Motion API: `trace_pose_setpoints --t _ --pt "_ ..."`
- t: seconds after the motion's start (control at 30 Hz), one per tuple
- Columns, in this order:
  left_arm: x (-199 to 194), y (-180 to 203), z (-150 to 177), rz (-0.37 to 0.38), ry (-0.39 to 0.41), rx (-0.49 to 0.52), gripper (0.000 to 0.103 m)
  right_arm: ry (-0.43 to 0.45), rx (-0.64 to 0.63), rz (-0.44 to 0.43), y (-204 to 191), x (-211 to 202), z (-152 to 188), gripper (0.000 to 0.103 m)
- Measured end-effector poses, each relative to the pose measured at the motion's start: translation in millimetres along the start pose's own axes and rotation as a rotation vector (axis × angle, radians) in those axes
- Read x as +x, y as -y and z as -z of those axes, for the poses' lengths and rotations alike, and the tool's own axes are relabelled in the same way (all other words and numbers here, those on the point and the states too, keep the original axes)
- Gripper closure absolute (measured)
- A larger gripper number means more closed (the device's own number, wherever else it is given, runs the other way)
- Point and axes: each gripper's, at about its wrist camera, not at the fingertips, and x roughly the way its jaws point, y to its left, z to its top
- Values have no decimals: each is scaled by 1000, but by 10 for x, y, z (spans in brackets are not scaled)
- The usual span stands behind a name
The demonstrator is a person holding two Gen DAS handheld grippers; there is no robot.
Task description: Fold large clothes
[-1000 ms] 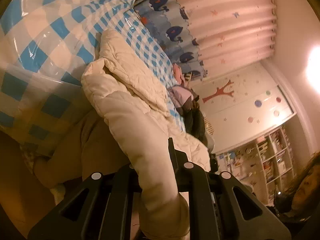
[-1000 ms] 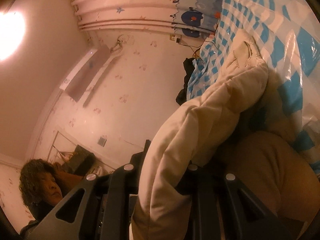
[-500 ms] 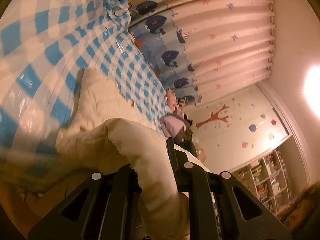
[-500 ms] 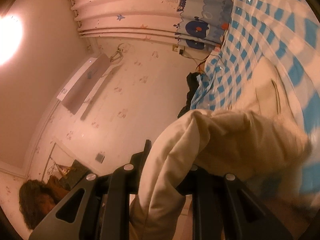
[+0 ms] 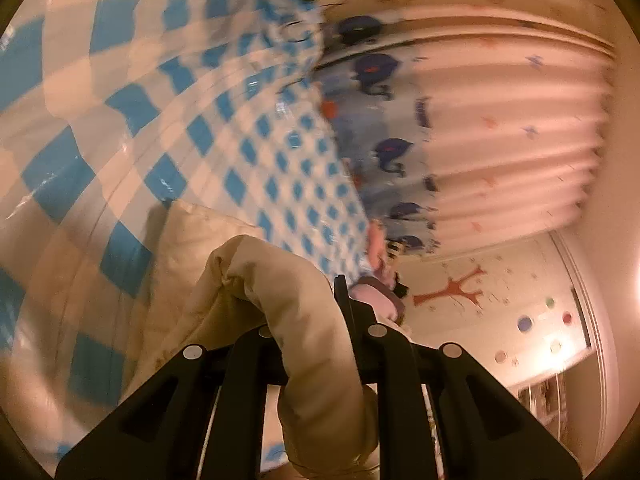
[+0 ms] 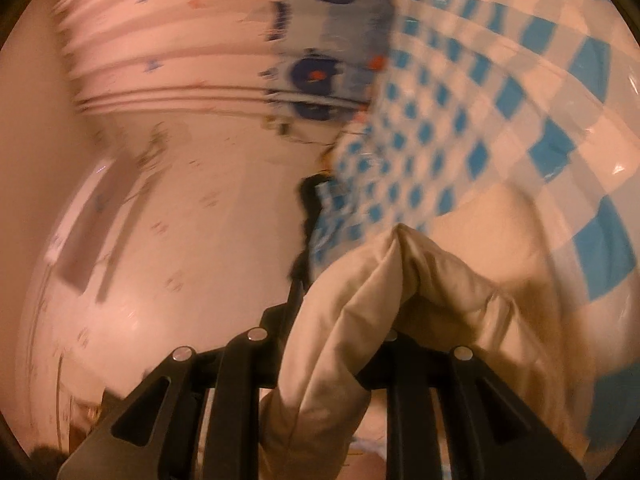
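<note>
A cream padded garment [image 5: 288, 292] bunches between the black jaws of my left gripper [image 5: 316, 320], which is shut on a thick fold of it. More of the same cream garment [image 6: 384, 292] fills my right gripper [image 6: 340, 320], shut on another fold. Both folds hang over the blue-and-white checked cover [image 5: 168, 92], and part of the garment [image 6: 492, 236] lies flat on it ahead. The fabric hides most of the fingers. Both views are rolled sideways and blurred by motion.
The checked cover [image 6: 520, 92] stretches away under a clear plastic sheet. Pink curtains with whale prints [image 5: 480, 120] hang beyond it. A small heap of clothes [image 5: 380, 292] lies at the far edge. A dark item [image 6: 310, 204] hangs at the cover's corner by the wall.
Both grippers have swept across the checked cover carrying their folds of the garment. The bulky heap seen earlier now lies lower and flatter. The person's head has left both views.
</note>
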Motion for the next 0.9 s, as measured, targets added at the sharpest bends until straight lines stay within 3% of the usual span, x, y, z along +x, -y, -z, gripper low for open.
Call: trace_pose_setpoints --t 0.13,0.27,0.43,0.53,0.6,0.67,0.8,0.9 --pt "432 -393 -211 -98 -8 -84 92 4 99 105 479 254 -182 80" --pt "769 -805 -283 -175 -17 -169 90 -2 152 143 771 411 -261 77" --pt "908 -950 -325 -188 -30 -207 85 -27 176 157 808 472 -344 69" --pt "870 -855 -358 -144 -34 -224 57 -40 188 149 713 458 -360 50" --pt "774 -754 -375 -117 -7 -231 29 -39 176 151 603 459 -362 41" --pt "632 -607 -379 -102 43 -222 13 -31 162 154 509 445 -345 32" --pt "365 -215 -320 -49 98 -142 12 8 39 201 204 379 -224 27" --pt "315 240 -71 -85 97 83 11 46 -149 254 -142 346 -50 26"
